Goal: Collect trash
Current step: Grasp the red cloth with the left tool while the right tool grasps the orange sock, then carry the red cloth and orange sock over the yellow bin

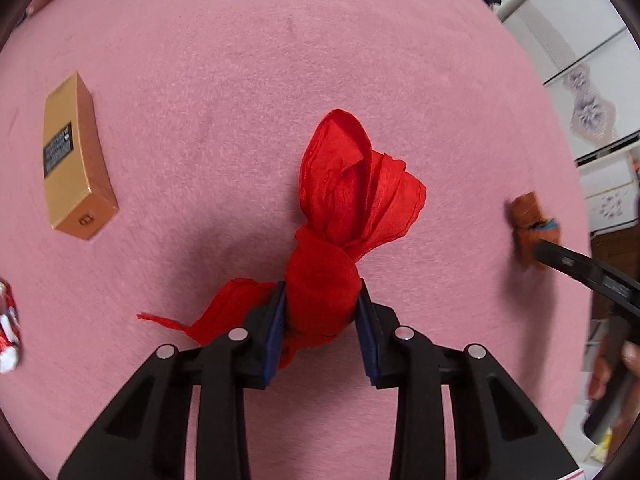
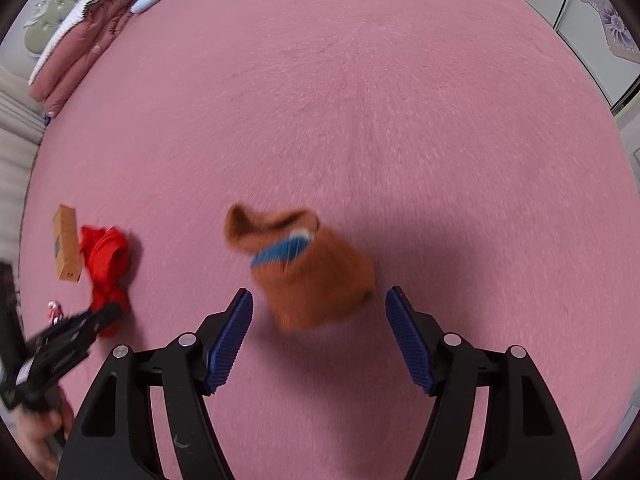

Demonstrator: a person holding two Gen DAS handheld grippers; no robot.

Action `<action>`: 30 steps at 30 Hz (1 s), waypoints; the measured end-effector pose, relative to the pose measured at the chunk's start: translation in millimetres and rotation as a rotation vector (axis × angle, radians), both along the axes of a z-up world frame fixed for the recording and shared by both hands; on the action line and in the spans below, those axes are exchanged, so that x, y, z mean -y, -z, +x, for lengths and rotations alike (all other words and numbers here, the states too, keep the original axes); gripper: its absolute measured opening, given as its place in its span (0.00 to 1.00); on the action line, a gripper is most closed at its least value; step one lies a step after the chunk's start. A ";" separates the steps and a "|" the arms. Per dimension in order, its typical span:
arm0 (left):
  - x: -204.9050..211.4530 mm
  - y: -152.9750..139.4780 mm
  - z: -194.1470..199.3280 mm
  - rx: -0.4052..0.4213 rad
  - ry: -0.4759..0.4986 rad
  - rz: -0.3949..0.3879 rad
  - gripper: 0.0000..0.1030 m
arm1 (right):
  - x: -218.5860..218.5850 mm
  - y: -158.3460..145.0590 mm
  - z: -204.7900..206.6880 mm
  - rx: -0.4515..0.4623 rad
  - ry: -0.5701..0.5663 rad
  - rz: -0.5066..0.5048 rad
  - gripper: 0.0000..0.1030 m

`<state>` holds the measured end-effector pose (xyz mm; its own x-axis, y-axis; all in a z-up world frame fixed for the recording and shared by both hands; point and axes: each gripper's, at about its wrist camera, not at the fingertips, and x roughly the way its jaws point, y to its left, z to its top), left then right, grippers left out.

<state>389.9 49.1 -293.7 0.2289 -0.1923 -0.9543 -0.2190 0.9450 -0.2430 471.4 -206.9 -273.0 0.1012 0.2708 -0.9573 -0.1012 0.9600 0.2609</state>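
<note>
My left gripper (image 1: 321, 304) is shut on the knot of a red knotted cloth (image 1: 344, 200) that lies on the pink bed cover (image 1: 240, 80); the cloth also shows in the right wrist view (image 2: 106, 264). My right gripper (image 2: 319, 312) is open, its jaws on either side of an orange sock with a blue band (image 2: 308, 268), not touching it. The sock is blurred. In the left wrist view the sock (image 1: 528, 220) sits at the far right by the right gripper's finger (image 1: 576, 264).
A tan cardboard box (image 1: 74, 160) lies at the left, also in the right wrist view (image 2: 67, 248). A red-and-white wrapper (image 1: 8, 328) lies at the left edge. Folded bedding (image 2: 80, 40) is at the back left. White cabinets (image 1: 580, 60) stand past the bed's right edge.
</note>
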 end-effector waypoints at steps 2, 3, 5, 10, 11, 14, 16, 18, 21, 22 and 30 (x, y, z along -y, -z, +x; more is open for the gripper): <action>3.1 -4.6 -3.3 0.012 -0.001 -0.022 0.31 | -3.8 8.0 4.3 -0.029 -0.010 0.008 0.46; 3.7 -6.7 -6.2 0.017 -0.002 -0.032 0.31 | -4.9 9.1 4.2 -0.032 -0.011 0.008 0.43; 8.3 -11.6 -13.1 0.026 -0.004 -0.054 0.31 | -5.9 4.9 -0.1 -0.006 -0.018 0.004 0.35; 20.0 -27.1 -35.2 0.032 0.013 -0.083 0.31 | -2.5 -7.6 -30.8 0.000 -0.021 0.033 0.31; 22.9 -28.2 -42.0 0.028 0.013 -0.090 0.31 | -0.6 -11.4 -37.6 -0.002 -0.020 0.041 0.31; 36.9 -32.4 -67.2 0.011 0.016 -0.100 0.31 | 5.4 -23.6 -69.2 -0.013 -0.020 0.065 0.30; 42.2 -36.2 -83.8 -0.004 0.009 -0.115 0.31 | 10.3 -32.0 -93.0 -0.022 -0.026 0.077 0.30; 48.9 -41.8 -108.7 -0.011 0.002 -0.119 0.31 | 13.8 -40.7 -119.2 -0.033 -0.041 0.081 0.30; 60.5 -50.8 -149.0 -0.020 -0.001 -0.129 0.31 | 17.1 -52.1 -158.9 -0.051 -0.068 0.085 0.30; 64.7 -54.0 -164.7 -0.026 -0.003 -0.137 0.31 | 15.9 -57.4 -172.0 -0.057 -0.077 0.087 0.30; 95.8 -82.2 -259.3 -0.040 0.037 -0.126 0.31 | 25.5 -99.8 -260.6 -0.076 -0.079 0.120 0.31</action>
<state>130.6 -46.7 -211.5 0.1819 -0.3186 -0.9303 -0.1959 0.9154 -0.3518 210.8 -232.4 -173.2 0.0034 0.3883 -0.9215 -0.1513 0.9111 0.3834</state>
